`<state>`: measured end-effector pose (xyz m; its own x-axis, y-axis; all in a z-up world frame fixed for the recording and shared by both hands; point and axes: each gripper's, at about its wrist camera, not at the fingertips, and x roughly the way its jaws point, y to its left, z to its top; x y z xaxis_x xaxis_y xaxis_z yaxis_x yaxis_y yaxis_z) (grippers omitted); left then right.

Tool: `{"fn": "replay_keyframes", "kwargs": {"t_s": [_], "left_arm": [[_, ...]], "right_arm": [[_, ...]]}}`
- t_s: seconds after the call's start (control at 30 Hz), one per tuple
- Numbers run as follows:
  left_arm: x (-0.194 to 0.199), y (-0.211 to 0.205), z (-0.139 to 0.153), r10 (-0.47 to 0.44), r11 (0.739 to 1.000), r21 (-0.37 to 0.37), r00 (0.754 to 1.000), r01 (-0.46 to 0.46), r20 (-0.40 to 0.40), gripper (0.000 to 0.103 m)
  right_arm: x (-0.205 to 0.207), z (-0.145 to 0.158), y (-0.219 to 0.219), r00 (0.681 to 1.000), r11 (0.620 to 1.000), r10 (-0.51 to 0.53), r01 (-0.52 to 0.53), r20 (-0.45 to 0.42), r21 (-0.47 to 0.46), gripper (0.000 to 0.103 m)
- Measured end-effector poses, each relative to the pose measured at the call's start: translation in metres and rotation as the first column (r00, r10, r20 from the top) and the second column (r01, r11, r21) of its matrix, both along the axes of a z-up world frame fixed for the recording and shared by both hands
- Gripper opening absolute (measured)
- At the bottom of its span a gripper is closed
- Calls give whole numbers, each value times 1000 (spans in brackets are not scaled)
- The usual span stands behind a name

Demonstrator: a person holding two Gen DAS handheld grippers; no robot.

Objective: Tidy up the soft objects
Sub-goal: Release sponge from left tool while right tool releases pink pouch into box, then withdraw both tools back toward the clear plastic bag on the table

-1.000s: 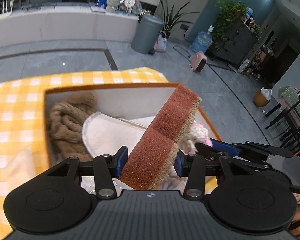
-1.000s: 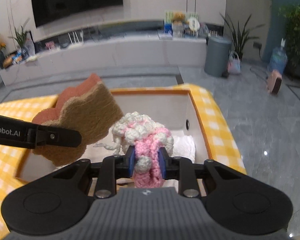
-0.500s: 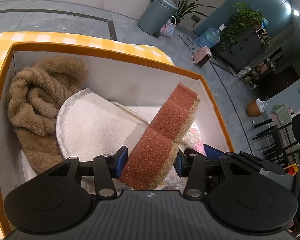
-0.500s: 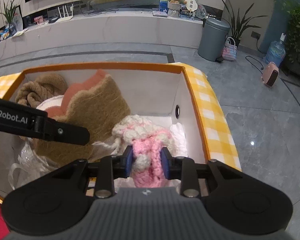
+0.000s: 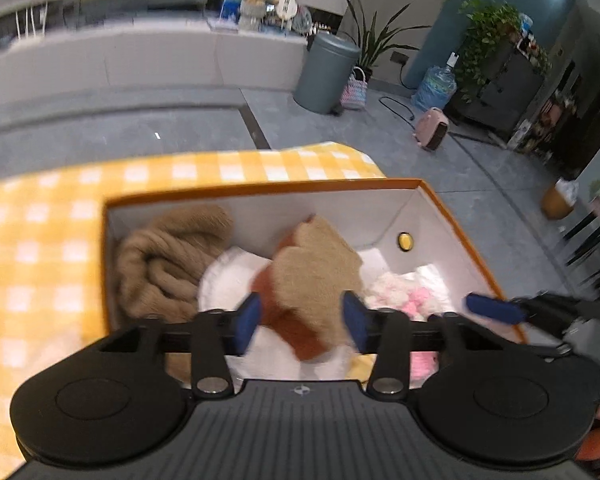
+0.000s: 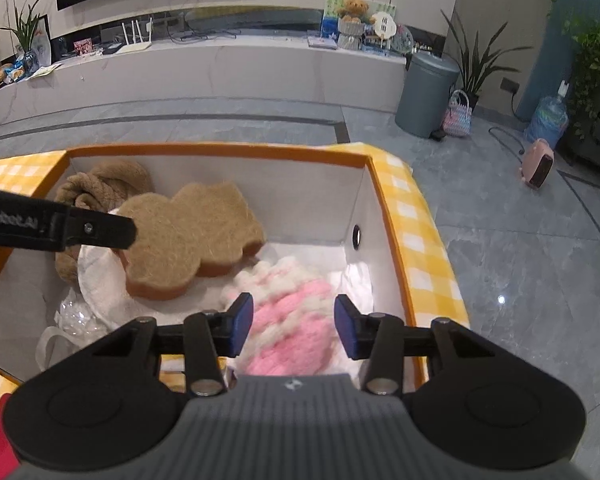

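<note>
Left gripper (image 5: pixel 302 322) first: jaws spread, blue pads (image 5: pixel 247 322) clear of the sponge (image 5: pixel 314 276), which lies loose in the box (image 5: pixel 260 189) beyond them. The jaws have just been closing a little, yet nothing is pinched. That view is blurred, so whether a pad brushes the sponge I cannot tell. From the right wrist the sponge (image 6: pixel 188 236) lies flat, fuzzy tan face up, rust-coloured foam showing at its wavy edge, resting on a white cloth (image 6: pixel 100 280). The brown towel (image 6: pixel 100 188) sits bunched in the box's far left corner.

Over to the right gripper (image 6: pixel 294 326): jaws have just been opening and now stand apart. The pink and white knitted piece (image 6: pixel 288 320) lies between the pads without being squeezed, slumped on the box floor by the right wall. The box sits on a yellow checked tablecloth (image 6: pixel 416 216).
</note>
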<state>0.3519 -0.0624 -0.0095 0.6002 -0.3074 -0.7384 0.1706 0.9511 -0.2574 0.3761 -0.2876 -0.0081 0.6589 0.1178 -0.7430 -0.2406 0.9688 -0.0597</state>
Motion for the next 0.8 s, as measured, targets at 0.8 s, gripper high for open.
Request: {"fn": "replay_keyframes", "kwargs": {"t_s": [0.8], "left_arm": [[-79, 0, 42, -55, 998, 48, 978, 47, 202, 49]], "right_arm": [[-41, 37, 9, 999, 997, 9, -13, 49, 79, 37]]}}
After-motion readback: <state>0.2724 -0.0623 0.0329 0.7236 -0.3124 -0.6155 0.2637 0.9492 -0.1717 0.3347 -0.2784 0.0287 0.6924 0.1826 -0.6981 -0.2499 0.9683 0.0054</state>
